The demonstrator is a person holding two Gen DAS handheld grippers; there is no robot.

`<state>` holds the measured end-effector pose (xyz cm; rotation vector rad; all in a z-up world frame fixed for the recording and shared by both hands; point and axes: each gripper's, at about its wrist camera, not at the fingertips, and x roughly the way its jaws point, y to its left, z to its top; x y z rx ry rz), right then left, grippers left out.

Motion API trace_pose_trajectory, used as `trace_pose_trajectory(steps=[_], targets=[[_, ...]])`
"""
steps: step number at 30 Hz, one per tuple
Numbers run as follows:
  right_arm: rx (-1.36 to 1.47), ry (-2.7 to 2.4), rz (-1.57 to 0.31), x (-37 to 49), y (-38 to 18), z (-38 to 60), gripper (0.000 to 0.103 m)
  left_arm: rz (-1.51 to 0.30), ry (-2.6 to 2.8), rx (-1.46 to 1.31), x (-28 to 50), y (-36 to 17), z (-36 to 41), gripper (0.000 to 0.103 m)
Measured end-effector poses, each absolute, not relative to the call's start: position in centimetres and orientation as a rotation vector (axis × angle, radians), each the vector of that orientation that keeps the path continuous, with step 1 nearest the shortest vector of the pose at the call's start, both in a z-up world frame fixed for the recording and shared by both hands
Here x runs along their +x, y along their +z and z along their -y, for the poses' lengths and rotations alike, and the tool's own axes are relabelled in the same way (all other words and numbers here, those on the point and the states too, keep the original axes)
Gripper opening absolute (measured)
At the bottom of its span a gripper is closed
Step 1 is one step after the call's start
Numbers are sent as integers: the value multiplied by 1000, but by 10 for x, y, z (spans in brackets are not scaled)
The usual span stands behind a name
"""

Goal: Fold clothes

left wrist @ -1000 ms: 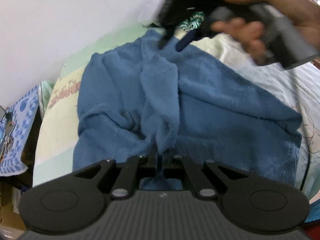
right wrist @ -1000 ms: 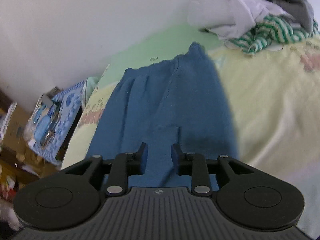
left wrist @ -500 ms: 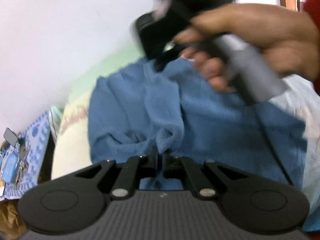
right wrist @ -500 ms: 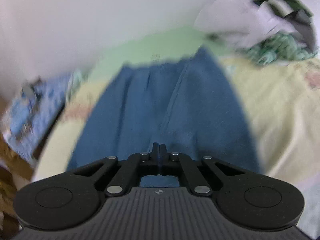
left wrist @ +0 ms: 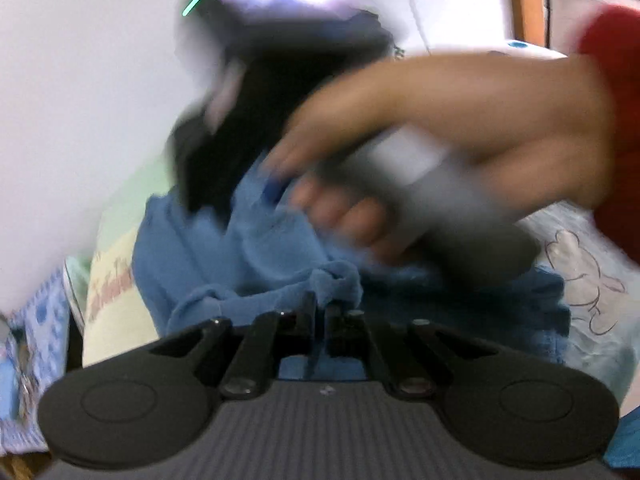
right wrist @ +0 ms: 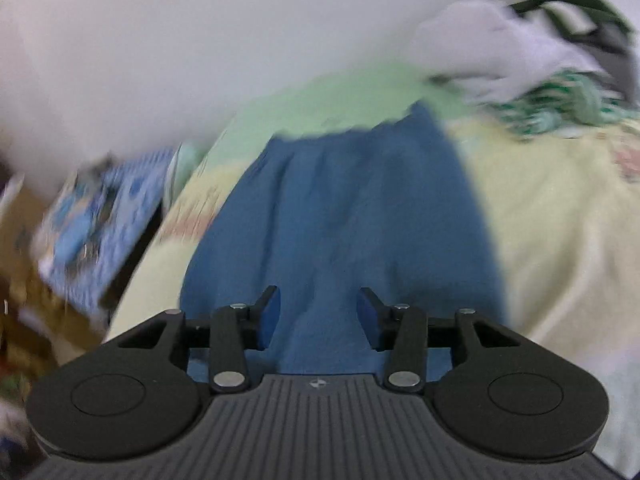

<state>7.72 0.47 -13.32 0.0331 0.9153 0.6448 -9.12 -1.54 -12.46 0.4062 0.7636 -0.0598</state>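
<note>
Left gripper (left wrist: 320, 316): jaws pinched together on a bunched ridge of the blue garment (left wrist: 272, 256), same hold as 1.0 s and 0.5 s ago. Cloth gathers into a knot right at the fingertips.

Right gripper (right wrist: 318, 312): jaws now spread wide, blue pads facing each other with flat cloth between and below them, gripping nothing. At 1.0 s ago it was partly apart, at 0.5 s ago clamped shut, so it closed and then let go within the second. Both views are motion-blurred, so the rig is moving fast.

Left-wrist view, further out: the person's right hand (left wrist: 420, 152) on its handle now fills the upper frame, much closer to the left gripper than 1.0 s ago.

Blue garment lies on the bed (right wrist: 540, 220), one edge reaching the green band of the sheet by the wall. Beyond it, a pile of other clothes (right wrist: 532, 64) at the far right.

Judgement: the right side has just dropped its edge; one side looks brought across toward the other. Whether the fold lies neat cannot be told through the blur.
</note>
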Motion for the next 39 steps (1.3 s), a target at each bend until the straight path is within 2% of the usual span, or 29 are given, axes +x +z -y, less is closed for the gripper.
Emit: trace_pose_trajectory(steps=[5, 7, 16, 21, 28, 32, 39], targets=[[-194, 610, -932, 89, -163, -35, 45, -793, -37, 378, -96, -135, 5, 0], [-169, 607, -921, 93, -158, -26, 8, -810, -23, 375, -100, -140, -1, 0], [67, 511, -798, 84, -116, 58, 7, -802, -25, 365, -96, -136, -5, 0], [355, 500, -748, 79, -107, 133, 6, -758, -34, 425, -93, -130, 10, 0], [577, 508, -559, 71, -82, 189, 5, -740, -73, 340, -82, -109, 17, 0], [617, 518, -503, 69, -79, 210, 5, -769, -104, 330, -73, -119, 30, 0], [586, 441, -558, 68, -111, 235, 5, -819, -143, 319, -62, -139, 51, 0]])
